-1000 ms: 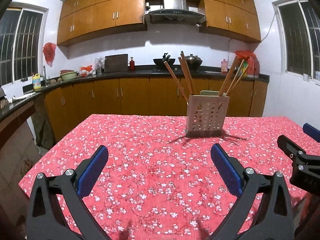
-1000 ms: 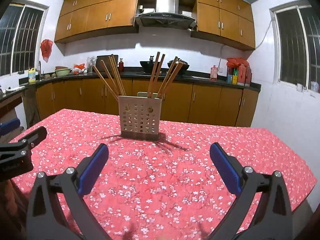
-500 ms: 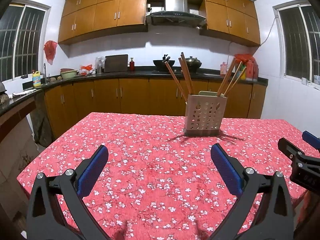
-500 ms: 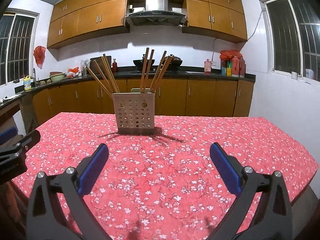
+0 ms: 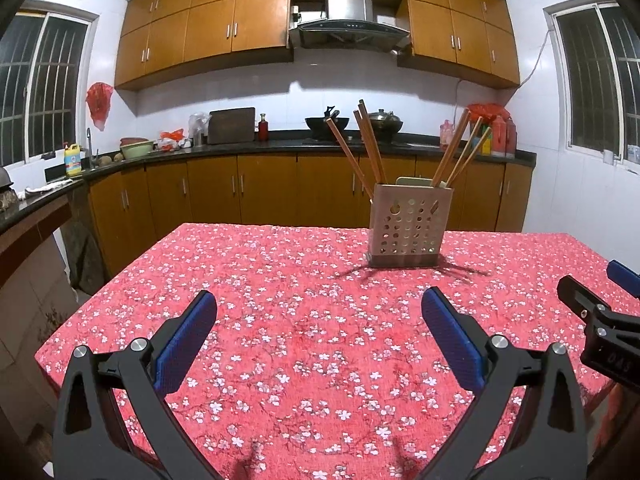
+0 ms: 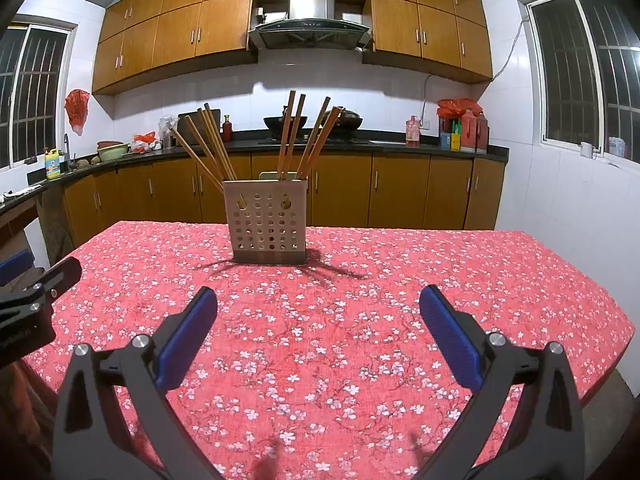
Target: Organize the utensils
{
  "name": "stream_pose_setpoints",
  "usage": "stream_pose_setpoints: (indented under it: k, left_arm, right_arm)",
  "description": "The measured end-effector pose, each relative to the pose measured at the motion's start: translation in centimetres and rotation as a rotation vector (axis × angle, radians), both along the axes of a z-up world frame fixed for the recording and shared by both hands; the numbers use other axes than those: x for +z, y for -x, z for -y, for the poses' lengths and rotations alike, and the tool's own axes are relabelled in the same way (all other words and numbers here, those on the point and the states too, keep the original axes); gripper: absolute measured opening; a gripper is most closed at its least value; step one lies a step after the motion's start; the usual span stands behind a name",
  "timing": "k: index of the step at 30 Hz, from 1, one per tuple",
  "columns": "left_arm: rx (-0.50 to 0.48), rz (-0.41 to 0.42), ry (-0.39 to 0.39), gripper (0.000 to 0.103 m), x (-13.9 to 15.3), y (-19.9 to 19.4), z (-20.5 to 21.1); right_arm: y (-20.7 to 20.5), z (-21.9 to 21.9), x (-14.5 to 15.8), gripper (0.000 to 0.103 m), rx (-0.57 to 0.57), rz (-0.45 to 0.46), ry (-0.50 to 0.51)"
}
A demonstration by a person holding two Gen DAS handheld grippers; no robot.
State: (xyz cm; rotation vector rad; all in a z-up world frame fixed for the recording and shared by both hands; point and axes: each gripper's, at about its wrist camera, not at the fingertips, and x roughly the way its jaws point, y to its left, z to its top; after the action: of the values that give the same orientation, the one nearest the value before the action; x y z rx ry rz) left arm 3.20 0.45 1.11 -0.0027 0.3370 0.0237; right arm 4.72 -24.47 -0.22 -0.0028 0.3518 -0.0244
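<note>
Chopsticks [image 6: 298,136] in a perforated holder [image 6: 266,220] on a red floral table [image 6: 360,300].
Left tongs [image 5: 319,314] and right tongs [image 6: 318,308] both spread wide, holding nothing.

The right gripper [image 6: 318,308] hangs above the near part of a table covered by a red floral tablecloth [image 6: 360,320], its blue-padded fingers [image 6: 188,332] spread wide with nothing between them. Farther along the table, slightly left of centre, stands a perforated metal utensil holder [image 6: 266,220]. Wooden chopsticks [image 6: 296,136] rise from it: one bunch fans out to the left, another leans up and to the right. Part of the left gripper [image 6: 36,300] shows at the left edge, beside the table's near left corner. Behind the table run a dark countertop [image 6: 400,145], wooden cabinets [image 6: 340,196] and a range hood [image 6: 310,24].
</note>
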Motion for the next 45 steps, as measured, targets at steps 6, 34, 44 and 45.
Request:
stream_pose_setpoints:
  k: [6,34,44,45]
  left_arm:
    - [-0.002,-0.003,0.001,0.101,0.0,-0.08,-0.02]
    - [-0.013,-0.016,0.008,0.101,-0.33,-0.42,-0.15]
    - [-0.016,-0.021,0.006,0.101,-0.31,-0.48,-0.16]
    - [-0.016,-0.021,0.006,0.101,-0.31,-0.46,-0.16]
  right_arm:
    - [-0.06,0.06,-0.09,0.099,-0.003,-0.005,-0.005]
    - [-0.27,0.29,-0.48,0.099,0.006,-0.014,-0.012]
    - [-0.25,0.21,-0.49,0.099,0.007,-0.015,-0.013]
    - [-0.26,0.24,-0.47,0.099,0.006,-0.015,-0.013]
